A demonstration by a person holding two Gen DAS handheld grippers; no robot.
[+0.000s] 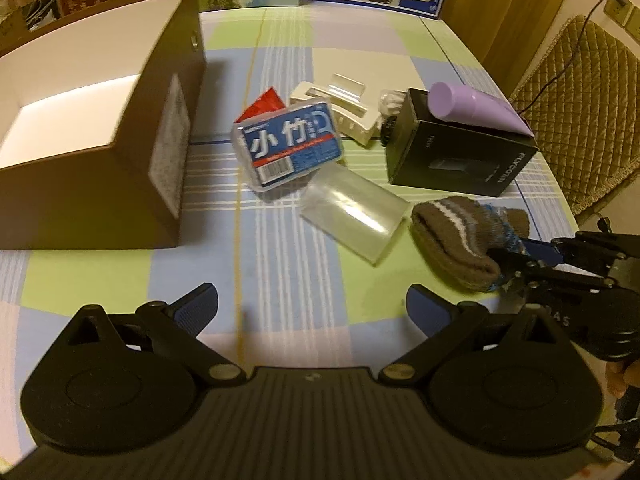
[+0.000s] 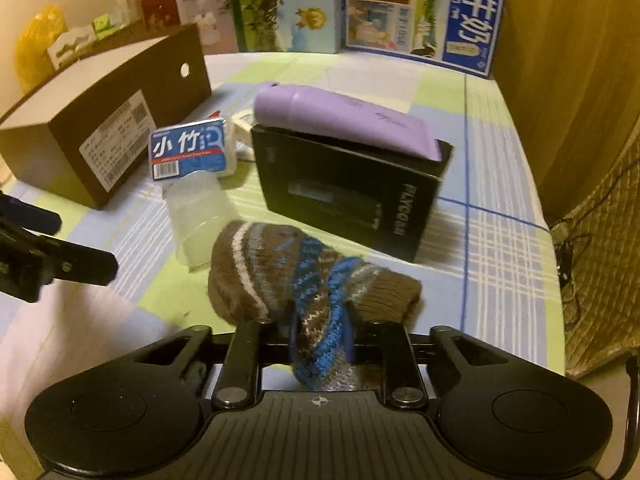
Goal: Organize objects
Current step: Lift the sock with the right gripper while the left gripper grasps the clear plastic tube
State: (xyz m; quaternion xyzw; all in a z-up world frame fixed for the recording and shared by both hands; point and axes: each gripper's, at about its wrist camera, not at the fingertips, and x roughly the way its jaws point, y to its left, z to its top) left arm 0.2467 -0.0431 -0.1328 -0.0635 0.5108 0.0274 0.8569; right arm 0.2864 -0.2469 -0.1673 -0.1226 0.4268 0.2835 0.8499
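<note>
My right gripper is shut on a brown striped knitted sock; it also shows in the left wrist view, held by the right gripper. My left gripper is open and empty above the checked tablecloth. An open brown cardboard box stands at the left. Beside it lie a blue-labelled plastic case, a clear plastic box, a white hair claw, and a black box with a purple tube on top.
A red packet peeks out behind the blue case. Cartons and printed boxes line the table's far edge. A quilted chair stands at the right, beyond the table edge. The brown box also shows in the right wrist view.
</note>
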